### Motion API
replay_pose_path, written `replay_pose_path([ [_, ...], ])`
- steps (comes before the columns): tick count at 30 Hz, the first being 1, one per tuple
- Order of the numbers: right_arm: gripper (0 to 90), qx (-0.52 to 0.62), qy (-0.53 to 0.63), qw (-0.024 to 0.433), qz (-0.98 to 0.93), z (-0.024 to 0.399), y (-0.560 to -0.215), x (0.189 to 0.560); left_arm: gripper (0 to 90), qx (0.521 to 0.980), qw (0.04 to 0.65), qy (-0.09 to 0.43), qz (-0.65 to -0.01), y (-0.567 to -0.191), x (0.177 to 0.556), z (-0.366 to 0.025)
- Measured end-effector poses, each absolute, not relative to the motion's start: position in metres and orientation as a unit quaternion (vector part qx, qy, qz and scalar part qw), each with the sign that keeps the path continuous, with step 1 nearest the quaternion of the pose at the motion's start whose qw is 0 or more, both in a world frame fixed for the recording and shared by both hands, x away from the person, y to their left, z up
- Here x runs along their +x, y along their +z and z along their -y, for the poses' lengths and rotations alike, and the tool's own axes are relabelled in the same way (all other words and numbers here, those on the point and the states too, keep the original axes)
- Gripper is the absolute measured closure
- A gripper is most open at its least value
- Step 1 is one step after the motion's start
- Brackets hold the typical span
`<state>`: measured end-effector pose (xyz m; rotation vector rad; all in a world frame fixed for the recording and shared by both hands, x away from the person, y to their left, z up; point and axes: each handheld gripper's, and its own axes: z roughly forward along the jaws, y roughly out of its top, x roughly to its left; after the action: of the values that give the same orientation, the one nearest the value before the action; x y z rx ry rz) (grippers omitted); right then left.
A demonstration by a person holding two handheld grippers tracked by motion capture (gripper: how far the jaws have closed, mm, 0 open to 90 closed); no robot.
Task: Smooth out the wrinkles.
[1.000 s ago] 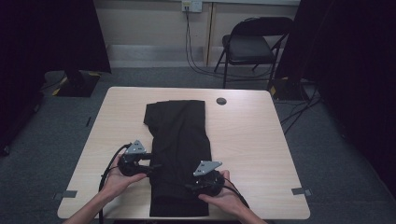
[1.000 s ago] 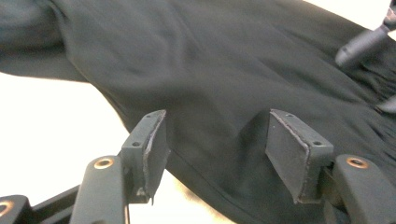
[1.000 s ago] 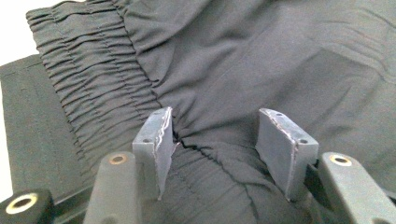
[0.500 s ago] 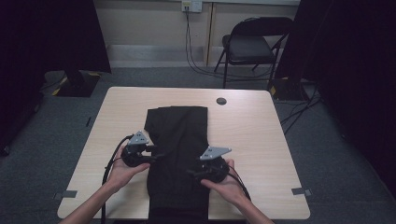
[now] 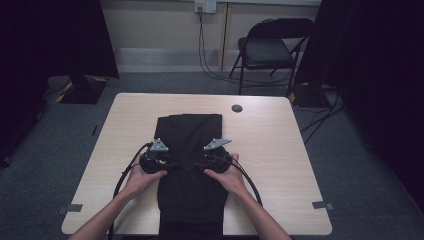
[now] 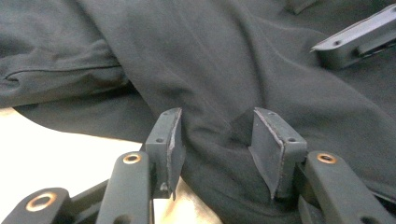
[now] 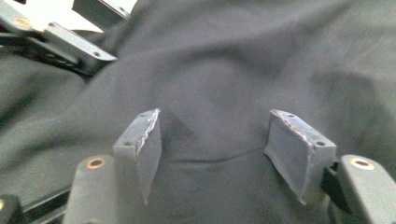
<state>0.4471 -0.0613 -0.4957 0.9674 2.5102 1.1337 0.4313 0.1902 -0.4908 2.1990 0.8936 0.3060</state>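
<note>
Since a second ago both hands have slid up the black garment [image 5: 190,165], away from the person's edge of the surface [image 5: 280,145] and toward the middle of the cloth, and they have drawn closer to each other.

The black garment lies lengthwise down the middle of the surface, folded into a long strip; its far end stops short of the far edge and its near end hangs over the edge by the person. The left gripper [image 5: 167,162] sits at the garment's left edge, about halfway along it. Its jaws have just been closing and stand at a middling gap; in the left gripper view [image 6: 215,140] a raised fold of the dark cloth sits between them, against the inner faces, though whether the pads press on it cannot be told. A strip of bare surface shows just beside the cloth there.

The right gripper [image 5: 200,162] rests on the garment just right of its midline, facing the left gripper, the two near but apart. Its jaws have just been opening and stand wide; in the right gripper view [image 7: 215,140] the cloth lies flat between them, clear of the pads.

Beyond the garment's far end, a small dark round disc [image 5: 237,108] sits on the surface. Well past the surface stands a folding chair [image 5: 272,47].
</note>
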Motion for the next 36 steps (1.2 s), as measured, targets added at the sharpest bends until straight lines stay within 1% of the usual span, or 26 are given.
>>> replay_pose_path([
  [6,33.3,0.313,0.375,0.122,-0.864,0.064,-0.498,0.443,52.9,0.858,0.361,0.123,-0.343,-0.492,0.422,-0.183],
  [10,33.3,0.307,0.382,0.119,-0.864,0.073,-0.499,0.438,52.9,0.867,0.364,0.1,-0.326,-0.491,0.417,-0.177],
  [16,33.3,0.305,0.384,0.118,-0.864,0.086,-0.499,0.427,52.0,0.87,0.365,0.089,-0.32,-0.491,0.411,-0.167],
  [18,33.3,0.306,0.385,0.118,-0.863,0.089,-0.5,0.424,50.2,0.869,0.365,0.084,-0.323,-0.49,0.41,-0.165],
  [20,33.3,0.306,0.385,0.118,-0.862,0.091,-0.5,0.42,44.2,0.871,0.366,0.079,-0.319,-0.487,0.412,-0.164],
  [21,33.3,0.305,0.385,0.118,-0.863,0.092,-0.5,0.419,40.9,0.869,0.369,0.087,-0.317,-0.483,0.414,-0.164],
  [24,33.3,0.303,0.381,0.114,-0.866,0.094,-0.499,0.415,39.9,0.845,0.401,0.108,-0.337,-0.474,0.421,-0.173],
  [25,33.3,0.302,0.381,0.113,-0.867,0.094,-0.499,0.413,39.2,0.84,0.403,0.115,-0.346,-0.474,0.422,-0.176],
  [27,33.4,0.3,0.38,0.11,-0.868,0.096,-0.498,0.409,38.8,0.842,0.395,0.107,-0.353,-0.479,0.425,-0.178],
  [30,33.3,0.297,0.382,0.109,-0.868,0.097,-0.499,0.402,37.3,0.849,0.387,0.101,-0.346,-0.482,0.427,-0.177],
  [36,33.2,0.287,0.38,0.098,-0.874,0.1,-0.497,0.385,36.8,0.848,0.395,0.1,-0.338,-0.48,0.424,-0.172],
])
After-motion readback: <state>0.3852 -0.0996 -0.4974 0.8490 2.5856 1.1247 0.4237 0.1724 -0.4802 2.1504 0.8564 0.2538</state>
